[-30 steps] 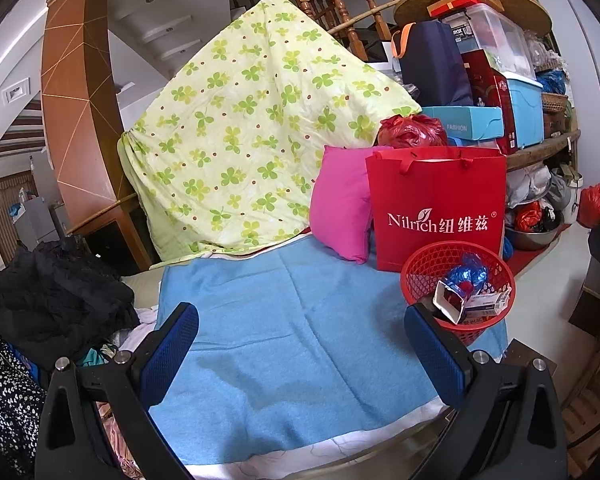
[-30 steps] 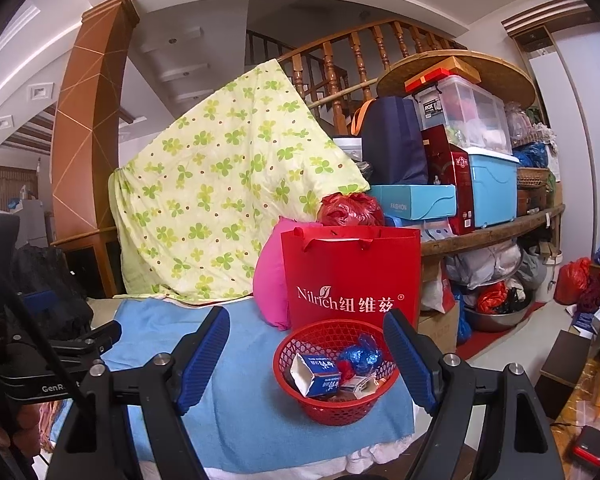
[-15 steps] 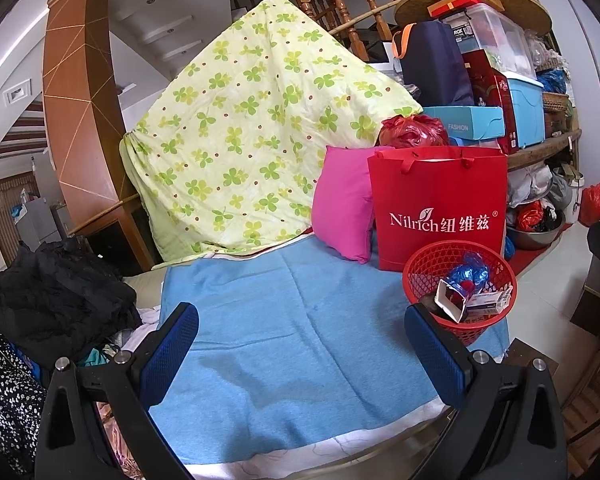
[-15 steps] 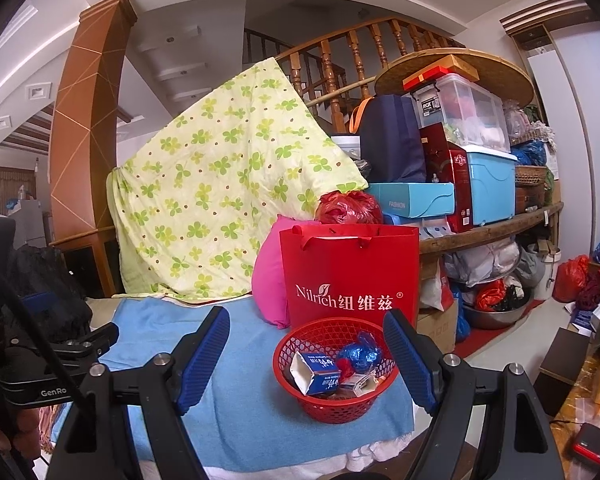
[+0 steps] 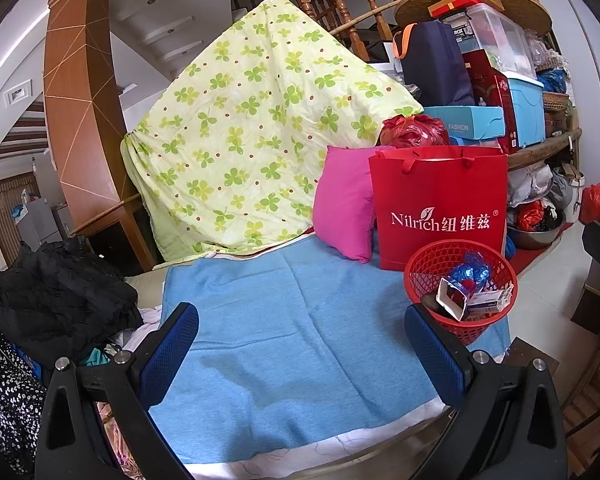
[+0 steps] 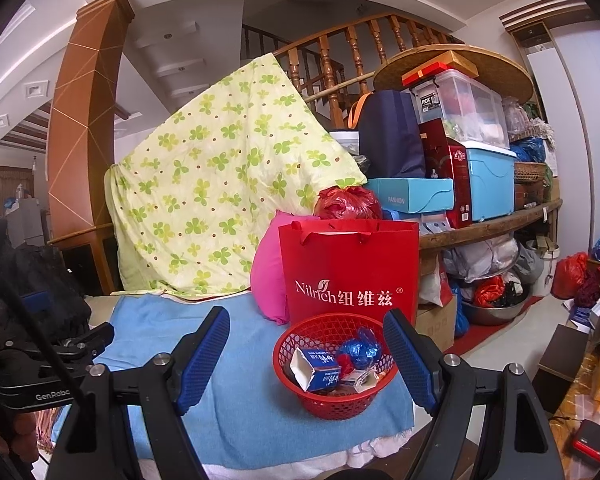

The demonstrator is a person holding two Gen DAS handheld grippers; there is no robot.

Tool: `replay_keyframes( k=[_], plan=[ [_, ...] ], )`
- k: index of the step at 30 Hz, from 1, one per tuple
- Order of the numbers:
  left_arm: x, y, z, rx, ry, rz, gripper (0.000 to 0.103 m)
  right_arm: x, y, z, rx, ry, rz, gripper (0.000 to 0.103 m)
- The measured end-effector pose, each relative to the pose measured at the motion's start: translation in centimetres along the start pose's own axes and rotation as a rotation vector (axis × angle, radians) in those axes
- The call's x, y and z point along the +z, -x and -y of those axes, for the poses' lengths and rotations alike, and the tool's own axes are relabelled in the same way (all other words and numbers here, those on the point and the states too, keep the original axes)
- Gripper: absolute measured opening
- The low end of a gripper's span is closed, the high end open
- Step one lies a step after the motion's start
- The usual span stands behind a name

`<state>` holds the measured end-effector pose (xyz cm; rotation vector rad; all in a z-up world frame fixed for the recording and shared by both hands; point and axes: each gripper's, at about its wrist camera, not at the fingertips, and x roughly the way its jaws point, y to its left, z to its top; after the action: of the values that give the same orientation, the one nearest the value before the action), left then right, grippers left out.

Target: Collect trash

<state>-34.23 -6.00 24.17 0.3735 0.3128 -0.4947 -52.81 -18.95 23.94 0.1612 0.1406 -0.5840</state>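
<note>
The round red plastic mesh basket (image 6: 334, 364), holding a torn white-and-blue carton (image 6: 314, 369) and crumpled blue wrapper (image 6: 360, 349), sits at the blue blanket's (image 5: 292, 336) right front corner. Both the left gripper (image 5: 302, 354) and right gripper (image 6: 306, 360) gape, empty; nothing has moved since earlier.

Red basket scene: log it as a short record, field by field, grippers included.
surface: blue cloth
container: red basket, standing on the cloth's right end
contents: small blue-and-white carton, crumpled blue wrapper, flat white box
behind basket: red paper bag, upright; pink pillow beside it
backdrop: green clover quilt
loose trash on cloth: none visible
left gripper: open, holding nothing
right gripper: open, holding nothing, aimed toward the basket
</note>
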Motion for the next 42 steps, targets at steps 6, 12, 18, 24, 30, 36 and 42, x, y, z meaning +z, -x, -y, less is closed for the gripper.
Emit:
replay_keyframes(
  k=[6, 12, 18, 24, 30, 36, 42],
  plan=[
    [-0.1, 0.0, -0.1, 0.002, -0.002, 0.002, 0.102, 0.1, 0.0, 0.0, -0.001, 0.0, 0.001, 0.082],
    [-0.2, 0.0, 0.0, 0.001, -0.003, 0.001, 0.102, -0.3, -0.2, 1.1, -0.009, -0.006, 0.0, 0.082],
    [-0.1, 0.1, -0.3, 0.001, -0.006, 0.0, 0.102, -0.1, -0.4, 1.3, -0.008, -0.005, -0.006, 0.082],
    [-0.1, 0.2, -0.4, 0.002, -0.003, -0.002, 0.102, 0.0, -0.4, 1.3, -0.01, -0.004, -0.007, 0.082],
    [-0.2, 0.2, -0.4, 0.003, -0.008, -0.001, 0.102, 0.1, -0.5, 1.2, -0.012, -0.003, -0.011, 0.082],
    [-0.5, 0.0, -0.9, -0.002, -0.011, -0.006, 0.102, -0.1, -0.7, 0.9, -0.014, -0.001, -0.015, 0.082],
    [-0.8, -0.9, -0.5, -0.009, -0.022, -0.013, 0.102, -0.4, -1.0, 1.1, -0.018, -0.002, -0.018, 0.082]
  ],
)
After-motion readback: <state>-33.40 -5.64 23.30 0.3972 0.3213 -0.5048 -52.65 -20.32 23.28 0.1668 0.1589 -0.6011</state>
